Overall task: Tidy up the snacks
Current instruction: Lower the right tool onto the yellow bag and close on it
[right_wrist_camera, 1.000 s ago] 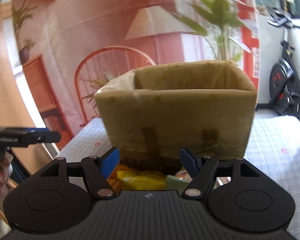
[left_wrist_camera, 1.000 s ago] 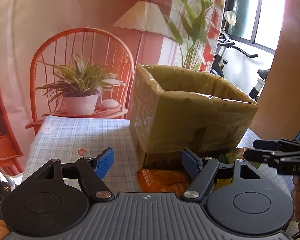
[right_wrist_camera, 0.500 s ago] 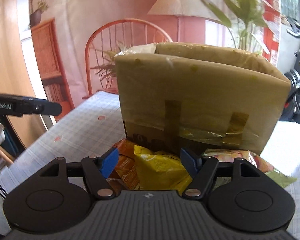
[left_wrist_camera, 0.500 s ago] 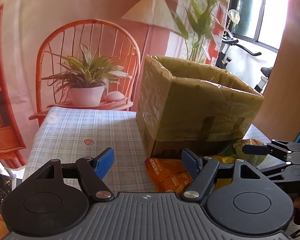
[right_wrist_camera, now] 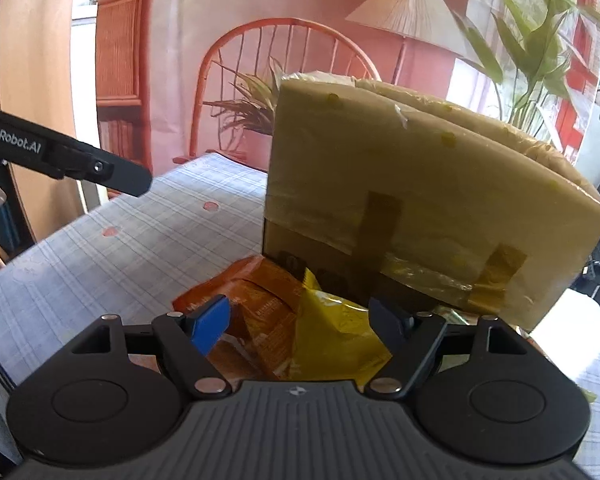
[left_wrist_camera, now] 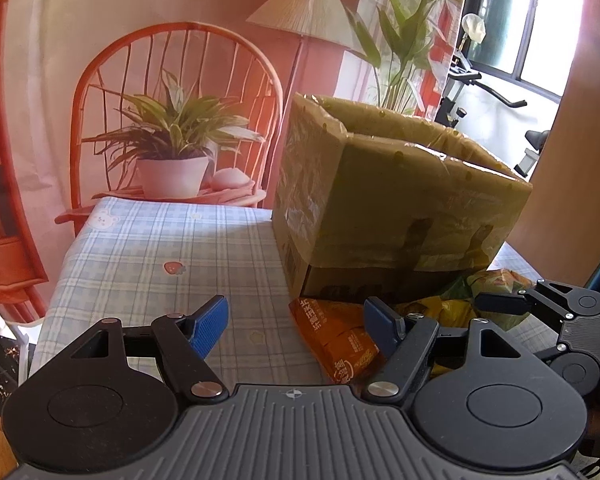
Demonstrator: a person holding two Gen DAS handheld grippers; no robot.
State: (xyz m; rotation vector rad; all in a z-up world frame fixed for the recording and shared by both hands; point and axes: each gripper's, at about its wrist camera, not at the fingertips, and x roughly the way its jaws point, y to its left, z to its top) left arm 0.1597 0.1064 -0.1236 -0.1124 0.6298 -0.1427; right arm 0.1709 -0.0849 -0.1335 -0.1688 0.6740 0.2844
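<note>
I can't see inside the box from either wrist; its walls block the view. The orange packet runs under my right claw body, so its near end is hidden. The yellow packet is cut off likewise. A green packet is half behind the right claw's finger, print unreadable. The bench runs out of frame.
</note>
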